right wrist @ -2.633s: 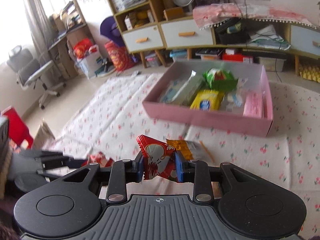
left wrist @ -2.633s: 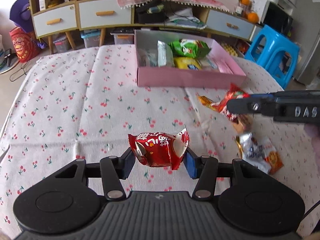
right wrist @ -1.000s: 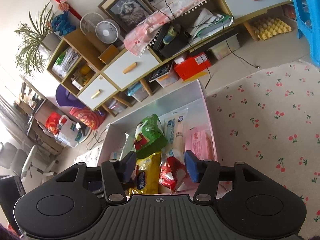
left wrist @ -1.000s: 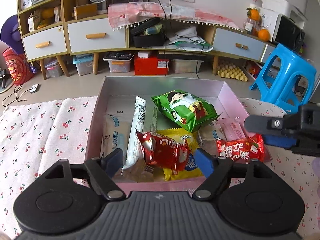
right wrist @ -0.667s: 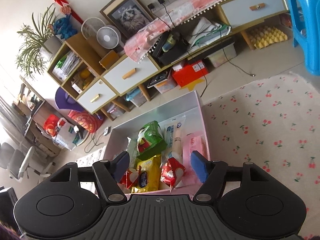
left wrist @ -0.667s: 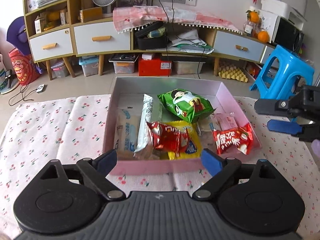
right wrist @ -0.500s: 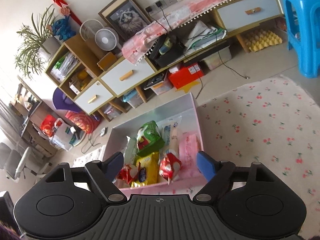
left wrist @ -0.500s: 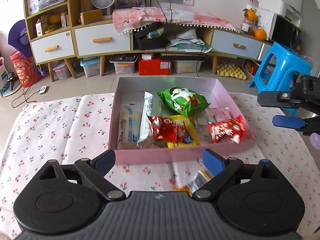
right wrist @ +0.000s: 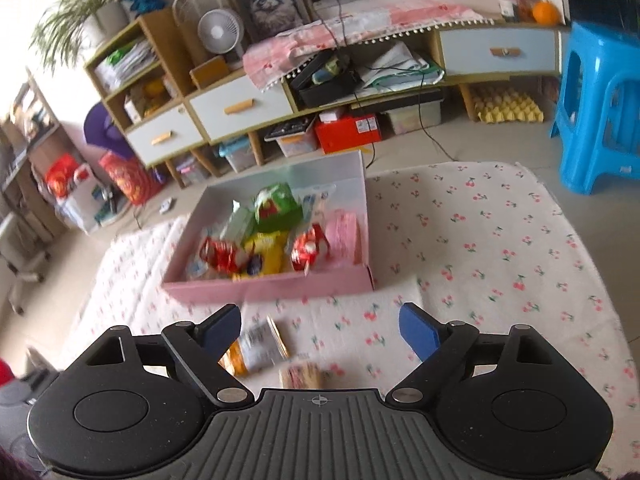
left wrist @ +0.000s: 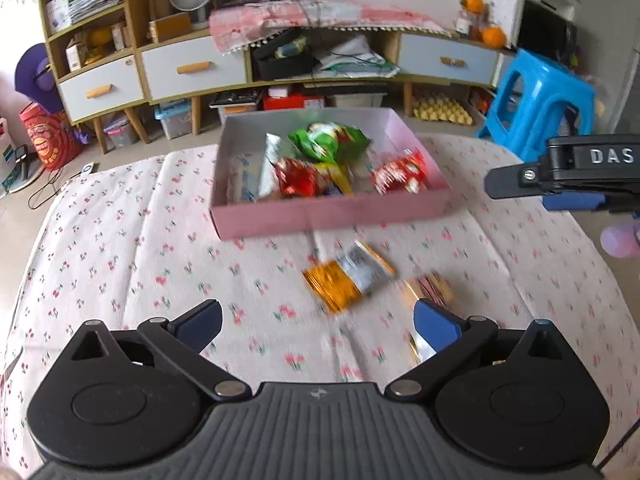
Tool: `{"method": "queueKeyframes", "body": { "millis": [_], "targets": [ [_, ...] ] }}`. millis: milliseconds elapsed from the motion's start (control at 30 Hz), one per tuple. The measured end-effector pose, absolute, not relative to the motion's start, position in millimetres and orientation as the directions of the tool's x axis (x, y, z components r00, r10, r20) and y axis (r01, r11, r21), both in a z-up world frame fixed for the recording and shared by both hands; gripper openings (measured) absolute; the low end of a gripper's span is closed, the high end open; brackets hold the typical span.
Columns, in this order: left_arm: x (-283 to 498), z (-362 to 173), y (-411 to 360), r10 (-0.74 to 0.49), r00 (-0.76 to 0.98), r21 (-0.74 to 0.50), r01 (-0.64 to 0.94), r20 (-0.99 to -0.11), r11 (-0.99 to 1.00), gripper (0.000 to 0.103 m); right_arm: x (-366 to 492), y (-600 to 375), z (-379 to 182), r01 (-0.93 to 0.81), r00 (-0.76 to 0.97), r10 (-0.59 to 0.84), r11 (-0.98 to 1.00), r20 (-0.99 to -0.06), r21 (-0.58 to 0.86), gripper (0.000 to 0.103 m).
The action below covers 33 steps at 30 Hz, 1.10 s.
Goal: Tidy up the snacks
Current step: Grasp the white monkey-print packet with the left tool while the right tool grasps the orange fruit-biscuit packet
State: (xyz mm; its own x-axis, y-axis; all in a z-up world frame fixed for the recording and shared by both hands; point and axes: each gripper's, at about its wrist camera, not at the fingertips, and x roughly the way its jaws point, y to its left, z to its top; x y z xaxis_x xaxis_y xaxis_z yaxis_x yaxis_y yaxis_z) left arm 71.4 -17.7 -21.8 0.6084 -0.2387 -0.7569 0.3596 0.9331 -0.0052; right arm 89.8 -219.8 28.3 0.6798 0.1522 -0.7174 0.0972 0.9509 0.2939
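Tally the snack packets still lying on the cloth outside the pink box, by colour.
Orange and silver packet: 1
Gold and pink packet, partly behind the left gripper: 1
Total outside the pink box: 2
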Motion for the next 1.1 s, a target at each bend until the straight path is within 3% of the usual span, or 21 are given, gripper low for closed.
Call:
{"method": "queueKeyframes", "body": {
  "millis": [233, 500, 633, 767, 833, 1100],
  "targets": [
    [50, -36, -24, -0.291, 0.638, 0.032, 0.444, -0.713, 0.896, 0.102, 57, -213, 10, 0.09, 0.714, 0.014, 0.99, -0.7, 0.112, 0.091],
    [39, -66, -38, -0.38, 0.559, 0.014, 0.574, -0.737, 0.819, 0.098, 37, -224, -8, 0.027, 0.704, 0.064, 0.993, -0.708, 0.117, 0.093],
    [32, -73, -45, -0.415, 0.507, -0.013, 0.621, -0.756, 0.784, 0.089, 26, -209, -22, -0.044, 0.681, 0.062, 0.998, -0.73, 0.044, 0.093],
    [24, -76, -47, -0.428, 0.472, -0.014, 0.659, -0.771, 0.752, 0.072, 19, -200, -35, -0.1, 0.653, 0.072, 0.995, -0.754, 0.008, 0.093],
    [22, -78, -47, -0.429, 0.455, -0.023, 0.665, -0.78, 0.747, 0.059, 17, -199, -43, -0.114, 0.641, 0.063, 0.993, -0.765, -0.013, 0.093],
    [23, -75, -31, -0.44, 0.436, -0.076, 0.637, -0.785, 0.767, 0.047, 13, -198, -52, -0.16, 0.628, 0.092, 0.987, -0.773, -0.013, 0.093]
  ]
}}
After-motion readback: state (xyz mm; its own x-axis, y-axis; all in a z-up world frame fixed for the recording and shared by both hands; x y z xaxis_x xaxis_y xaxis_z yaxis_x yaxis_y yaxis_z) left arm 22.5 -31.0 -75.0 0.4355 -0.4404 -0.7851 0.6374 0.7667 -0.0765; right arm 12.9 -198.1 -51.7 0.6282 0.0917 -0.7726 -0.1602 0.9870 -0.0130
